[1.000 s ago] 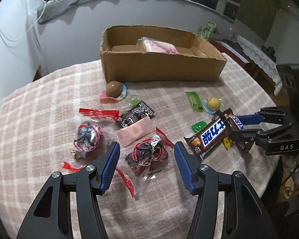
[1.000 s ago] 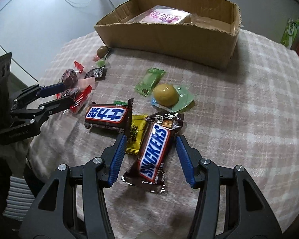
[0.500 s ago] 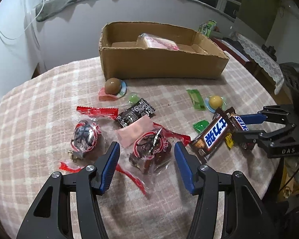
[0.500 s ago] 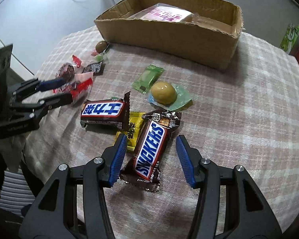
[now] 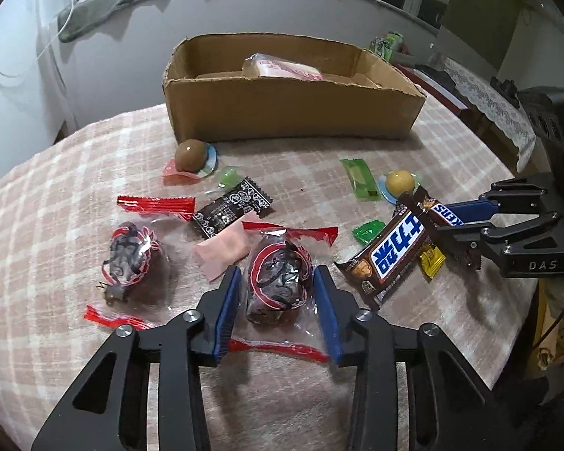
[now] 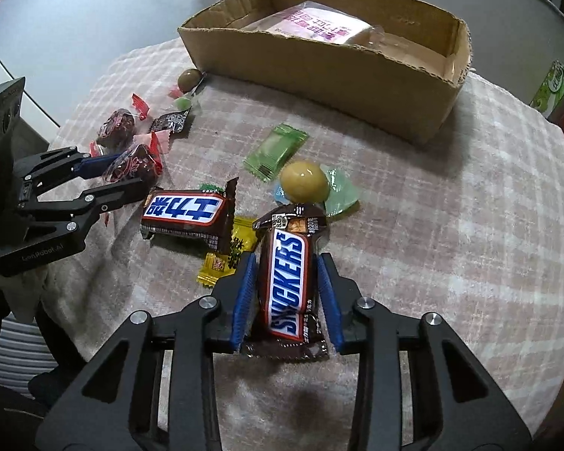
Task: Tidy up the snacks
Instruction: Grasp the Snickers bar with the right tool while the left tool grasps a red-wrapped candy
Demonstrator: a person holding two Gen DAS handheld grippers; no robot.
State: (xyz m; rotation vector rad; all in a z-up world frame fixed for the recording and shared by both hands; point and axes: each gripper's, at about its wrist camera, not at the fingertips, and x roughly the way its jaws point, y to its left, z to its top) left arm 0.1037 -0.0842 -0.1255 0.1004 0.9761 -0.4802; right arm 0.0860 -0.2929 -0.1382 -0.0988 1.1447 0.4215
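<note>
Snacks lie scattered on a plaid-covered table [image 5: 56, 195] before a cardboard box [image 5: 289, 112] that holds a pink packet [image 5: 282, 69]. My left gripper [image 5: 276, 285] has closed on a clear-wrapped dark red snack [image 5: 278, 282]; its blue pads touch the wrapper on both sides. My right gripper [image 6: 285, 274] has closed on a Snickers bar [image 6: 287, 282], which lies lengthwise between the pads. A second Snickers bar [image 6: 186, 212] lies just left of it, over a yellow candy [image 6: 225, 259]. The right gripper also shows in the left wrist view [image 5: 455, 225].
A second dark red snack [image 5: 131, 259], a black packet [image 5: 231, 210], a pink wafer [image 5: 223, 253], red wrappers [image 5: 154, 203], a brown ball [image 5: 190, 154], a yellow ball [image 6: 302, 186] and green sachets [image 6: 276, 150] lie about. The table edge is close on the right.
Both grippers have narrowed from wide open onto their snacks: the left around the dark red snack, the right around the Snickers bar. Both have moved slightly forward.
</note>
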